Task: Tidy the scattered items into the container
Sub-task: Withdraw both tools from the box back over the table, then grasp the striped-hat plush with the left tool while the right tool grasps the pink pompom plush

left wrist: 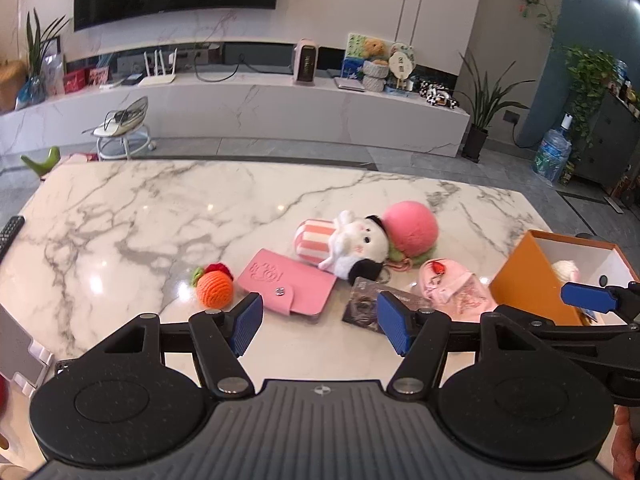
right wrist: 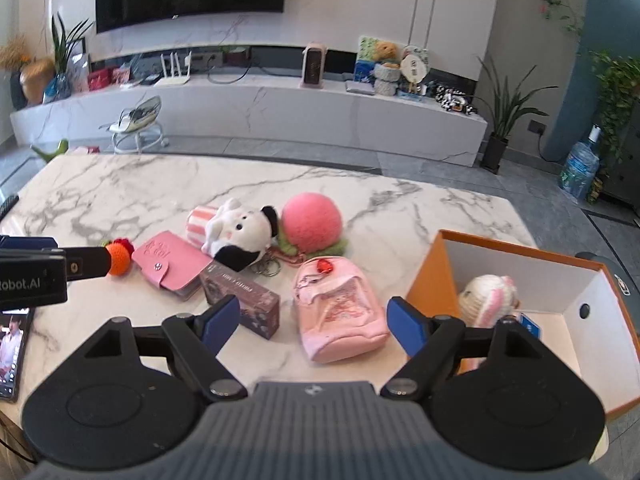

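On the marble table [left wrist: 132,216], a black remote [left wrist: 10,232] lies at the left edge, and a phone [right wrist: 12,356] with a lit screen rests at the near left corner. The left gripper [left wrist: 320,320] hangs above the near edge with its blue pads spread wide and nothing between them. Just past its left finger sits a crocheted orange fruit [left wrist: 214,288], well in from the left edge. Beside that lies a pink snap wallet [left wrist: 286,282], flat, with a pink striped pouch [left wrist: 316,242] behind it toward the far edge. A black-and-white plush [left wrist: 358,248] leans against the pouch and touches a round pink plush ball [left wrist: 410,230] on its right. A dark printed box [right wrist: 240,300] lies in front of the plush, near the front edge. The right gripper [right wrist: 314,322] is also released, fingers apart, holding nothing, hovering over a small pink backpack [right wrist: 340,312] that lies flat beside the dark box. At the right edge stands the orange container [right wrist: 430,276], open-topped, white inside. A cream knitted doll [right wrist: 488,300] with pink trim lies within it, against the near left wall.
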`<state>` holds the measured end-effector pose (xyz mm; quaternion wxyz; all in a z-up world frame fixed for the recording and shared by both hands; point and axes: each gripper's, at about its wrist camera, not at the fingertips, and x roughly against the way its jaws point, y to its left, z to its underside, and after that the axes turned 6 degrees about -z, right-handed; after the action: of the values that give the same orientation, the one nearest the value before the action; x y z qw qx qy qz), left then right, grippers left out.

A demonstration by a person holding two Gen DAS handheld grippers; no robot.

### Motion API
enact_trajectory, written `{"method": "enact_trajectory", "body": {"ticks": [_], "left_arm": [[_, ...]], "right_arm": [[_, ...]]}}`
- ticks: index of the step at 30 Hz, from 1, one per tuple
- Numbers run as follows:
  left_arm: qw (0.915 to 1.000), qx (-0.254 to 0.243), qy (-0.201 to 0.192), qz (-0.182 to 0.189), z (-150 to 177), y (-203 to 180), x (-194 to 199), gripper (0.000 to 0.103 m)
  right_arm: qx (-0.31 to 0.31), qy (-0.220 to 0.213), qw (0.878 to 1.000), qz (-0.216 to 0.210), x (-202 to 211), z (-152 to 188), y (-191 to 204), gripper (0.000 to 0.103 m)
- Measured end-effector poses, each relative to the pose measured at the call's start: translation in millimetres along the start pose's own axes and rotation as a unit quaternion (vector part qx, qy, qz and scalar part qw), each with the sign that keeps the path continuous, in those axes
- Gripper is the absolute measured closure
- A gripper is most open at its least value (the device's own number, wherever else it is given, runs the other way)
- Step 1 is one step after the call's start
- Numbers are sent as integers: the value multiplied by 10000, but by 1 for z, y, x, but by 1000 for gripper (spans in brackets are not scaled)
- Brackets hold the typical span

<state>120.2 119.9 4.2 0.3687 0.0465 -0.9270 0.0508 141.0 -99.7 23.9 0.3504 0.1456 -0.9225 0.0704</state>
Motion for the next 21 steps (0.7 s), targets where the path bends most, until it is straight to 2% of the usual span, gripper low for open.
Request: {"method": "enact_trajectory", "body": {"ticks": [5,7,9,21], "left_arm": [[9999,49,106,91,-7,6,-21,29],[9998,50,135,158,-12,5,-30,25],[9997,38,160,169,-18,3,-41,16],[9982,-307,349,367,-46,-23,-126,15]], "right_arm": [[152,131,9998,-4,-24,-8,7,21],[213,155,9997,22,-34,-12,7,21],[227,166,9996,53,-43,-18,4,21],[-134,102,9998,44,-121,-60,-27,20]]}}
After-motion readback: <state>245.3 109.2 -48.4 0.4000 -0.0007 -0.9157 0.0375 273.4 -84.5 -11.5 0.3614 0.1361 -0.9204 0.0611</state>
